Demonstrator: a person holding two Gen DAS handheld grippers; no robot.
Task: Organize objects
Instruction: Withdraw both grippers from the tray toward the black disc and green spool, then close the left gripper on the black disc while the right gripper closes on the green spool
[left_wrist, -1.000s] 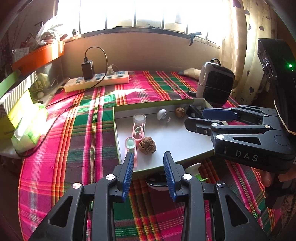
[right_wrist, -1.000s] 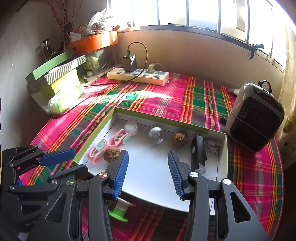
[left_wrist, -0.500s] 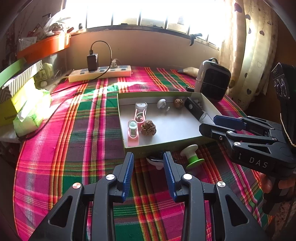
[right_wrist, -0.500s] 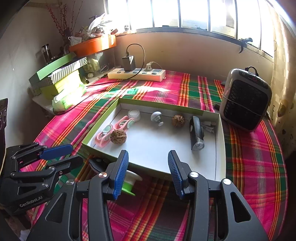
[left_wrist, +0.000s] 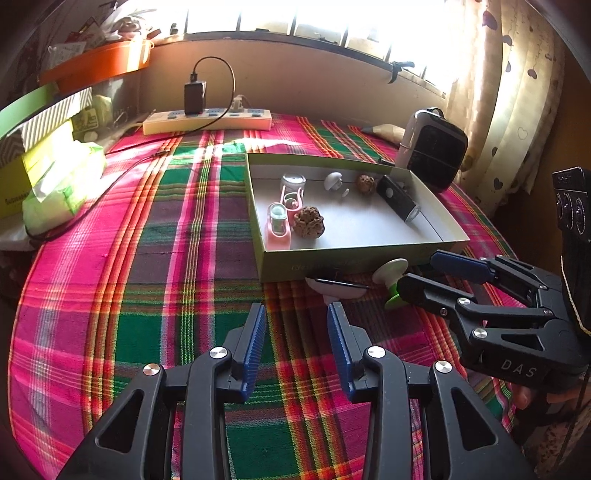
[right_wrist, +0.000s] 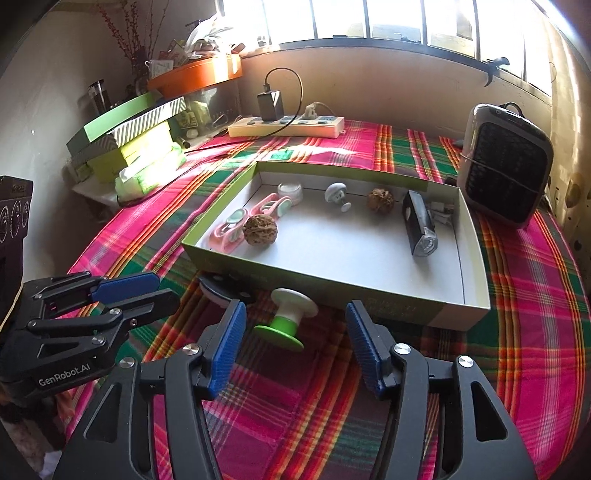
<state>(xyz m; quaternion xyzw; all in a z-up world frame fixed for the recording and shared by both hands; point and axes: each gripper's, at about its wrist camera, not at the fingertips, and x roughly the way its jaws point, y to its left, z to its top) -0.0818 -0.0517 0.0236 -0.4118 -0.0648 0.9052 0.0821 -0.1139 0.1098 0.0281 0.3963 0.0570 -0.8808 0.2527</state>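
Observation:
A shallow green box (left_wrist: 354, 254) (right_wrist: 369, 301) with a white floor lies on the plaid cloth. It holds two pink clips (right_wrist: 236, 225), two walnuts (right_wrist: 260, 229), a white jar (right_wrist: 290, 192), a small white mushroom knob (right_wrist: 335, 192) and a black torch (right_wrist: 419, 221). A white-and-green spool (right_wrist: 288, 319) (left_wrist: 391, 275) and a white-and-black round piece (left_wrist: 338, 288) (right_wrist: 218, 290) lie on the cloth before the box. My left gripper (left_wrist: 297, 347) (right_wrist: 136, 291) is open and empty, short of the round piece. My right gripper (right_wrist: 295, 345) (left_wrist: 432, 273) is open and empty, just short of the spool.
A black-and-white fan heater (right_wrist: 504, 166) stands right of the box. A power strip (right_wrist: 286, 127) with a charger lies at the back wall. Green boxes and a tissue pack (right_wrist: 147, 173) sit at the left. The table edge runs near me.
Both grippers have drawn back from over the box toward the table's near edge. The spool and the round piece have come into full view before the box. Both stay open.

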